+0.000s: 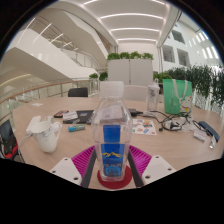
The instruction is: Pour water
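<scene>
while bottle [112, 135] stands between pads [88, 160], its base hidden, grip unclear

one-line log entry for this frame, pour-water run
phase: at bottle | gripper: open, bottle between fingers | water bottle: upright on red coaster, cap on | white cup: left on table, apart | pour: not begun

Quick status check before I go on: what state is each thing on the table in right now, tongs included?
Water bottle: upright on a red coaster, capped, between the tongs' fingers.
Tongs: about the bottle; cannot tell whether both pads press it.
Red coaster: flat on the table, under the bottle.
White cup: upright, something white crumpled in it.
Green container: upright, far side of the table.
</scene>
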`<state>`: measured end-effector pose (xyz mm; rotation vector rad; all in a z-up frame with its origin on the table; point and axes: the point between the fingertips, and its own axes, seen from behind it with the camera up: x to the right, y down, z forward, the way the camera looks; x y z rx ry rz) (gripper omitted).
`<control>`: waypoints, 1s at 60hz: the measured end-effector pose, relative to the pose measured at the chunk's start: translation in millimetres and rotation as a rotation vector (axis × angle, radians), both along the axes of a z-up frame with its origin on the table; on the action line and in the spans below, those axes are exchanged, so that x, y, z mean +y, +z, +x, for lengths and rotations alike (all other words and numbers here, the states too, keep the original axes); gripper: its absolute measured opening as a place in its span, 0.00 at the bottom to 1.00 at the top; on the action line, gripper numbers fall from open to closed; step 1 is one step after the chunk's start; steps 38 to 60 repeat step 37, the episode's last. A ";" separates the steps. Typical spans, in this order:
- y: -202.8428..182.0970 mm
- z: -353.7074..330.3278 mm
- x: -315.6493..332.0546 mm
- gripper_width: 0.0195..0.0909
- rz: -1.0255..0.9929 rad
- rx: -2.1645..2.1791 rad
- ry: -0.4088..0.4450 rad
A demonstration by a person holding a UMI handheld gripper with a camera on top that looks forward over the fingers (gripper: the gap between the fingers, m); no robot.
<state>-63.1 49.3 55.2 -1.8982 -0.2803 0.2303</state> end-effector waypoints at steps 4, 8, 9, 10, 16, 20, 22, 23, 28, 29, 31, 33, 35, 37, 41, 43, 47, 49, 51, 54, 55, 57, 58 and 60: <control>1.3 1.8 -11.1 0.88 -0.039 0.004 0.000; 11.7 6.0 -29.1 0.90 -0.052 0.019 -0.013; 14.4 6.7 -35.3 0.89 -0.056 0.024 -0.015; 17.3 7.6 -41.9 0.89 -0.060 0.029 -0.019; 38.2 12.9 -86.4 0.90 -0.077 0.022 -0.038; 57.0 12.7 -120.6 0.90 -0.074 -0.003 -0.044; 66.8 12.2 -138.5 0.89 -0.070 -0.016 -0.046; 72.5 11.8 -148.2 0.90 -0.066 -0.023 -0.048; 98.7 14.7 -191.3 0.89 -0.048 -0.051 -0.081; 104.1 15.0 -199.7 0.89 -0.045 -0.052 -0.087; 114.6 14.2 -214.8 0.89 -0.040 -0.050 -0.099; 121.8 14.4 -229.2 0.90 -0.041 -0.044 -0.114; 128.6 14.7 -244.4 0.90 -0.051 -0.039 -0.128; 135.2 14.2 -259.6 0.90 -0.059 -0.033 -0.139; 135.2 14.2 -259.6 0.90 -0.059 -0.033 -0.139; 135.2 14.2 -259.6 0.90 -0.059 -0.033 -0.139; 135.2 14.2 -259.6 0.90 -0.059 -0.033 -0.139; 135.2 14.2 -259.6 0.90 -0.059 -0.033 -0.139; 135.2 14.2 -259.6 0.90 -0.059 -0.033 -0.139; 135.2 14.2 -259.6 0.90 -0.059 -0.033 -0.139; 135.2 14.2 -259.6 0.90 -0.059 -0.033 -0.139; 135.2 14.2 -259.6 0.90 -0.059 -0.033 -0.139; 135.2 14.2 -259.6 0.90 -0.059 -0.033 -0.139; 135.2 14.2 -259.6 0.90 -0.059 -0.033 -0.139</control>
